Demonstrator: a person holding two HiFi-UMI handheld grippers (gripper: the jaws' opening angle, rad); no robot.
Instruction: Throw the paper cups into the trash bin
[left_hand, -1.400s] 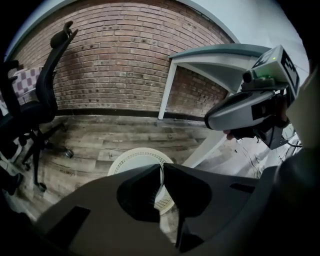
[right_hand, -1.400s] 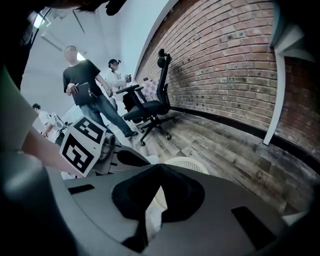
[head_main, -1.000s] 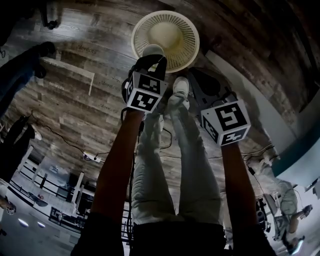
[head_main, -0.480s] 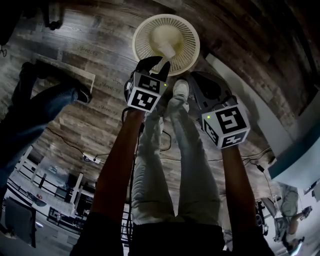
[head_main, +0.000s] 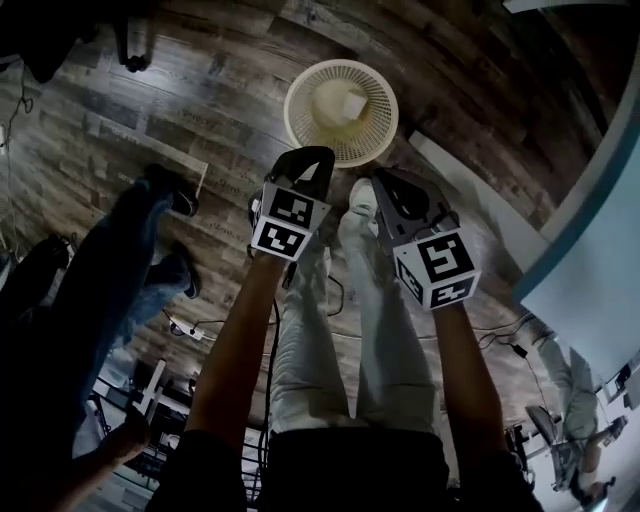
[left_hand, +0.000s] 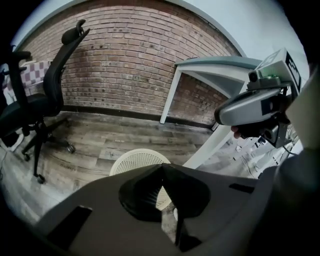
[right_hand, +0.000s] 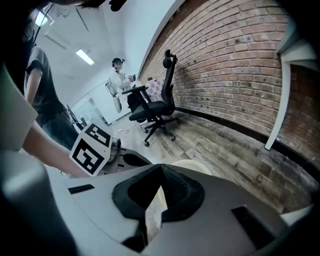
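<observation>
Ahead of and below both tips, inside the trash bin (head_main: 306, 128), find the paper cup (head_main: 352, 104) lying. With left gripper (head_main: 305, 165) jaws just closed on nothing and right gripper (head_main: 398, 192) pinched together empty too, lift clear of the rim; scan for more cups.

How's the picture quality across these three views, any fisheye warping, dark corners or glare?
Head view: dim and strongly fisheyed, floor planks curving around the trash bin, corners dark. Left gripper view: brick wall bows into an arch, with a black vignette at the edges. Right gripper view: brightest, ceiling light glares mildly, and the wall bends too.
</observation>
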